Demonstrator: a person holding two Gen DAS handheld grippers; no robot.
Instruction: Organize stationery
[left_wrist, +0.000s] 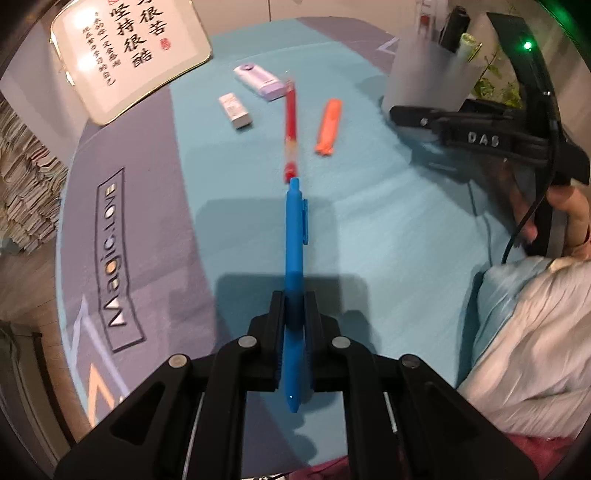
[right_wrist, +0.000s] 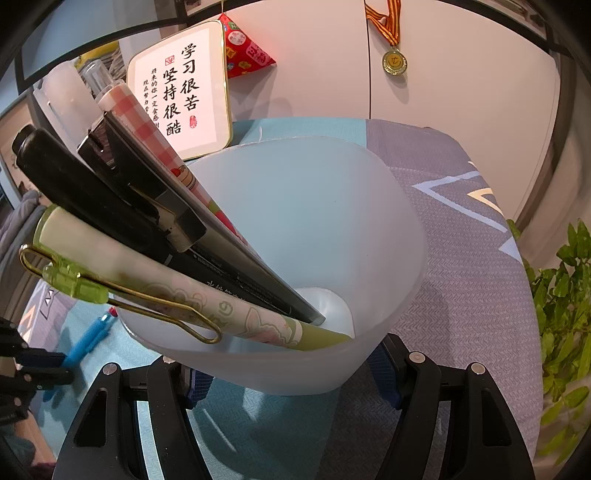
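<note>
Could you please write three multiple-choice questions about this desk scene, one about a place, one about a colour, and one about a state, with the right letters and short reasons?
1. Where does the orange highlighter lie?
A. inside the pen cup
B. on the blue cloth, to the right of the red pen
C. on the framed sign

2. What colour is the pen in the left gripper?
A. blue
B. green
C. black

3. What is the state of the right gripper?
A. open and empty
B. shut on a red pen
C. shut on the pen cup

Answers: 1 B, it rests flat on the cloth beside the red pen. 2 A, the blue pen sits clamped between the pads. 3 C, the fingers press both sides of the pen cup.
</note>
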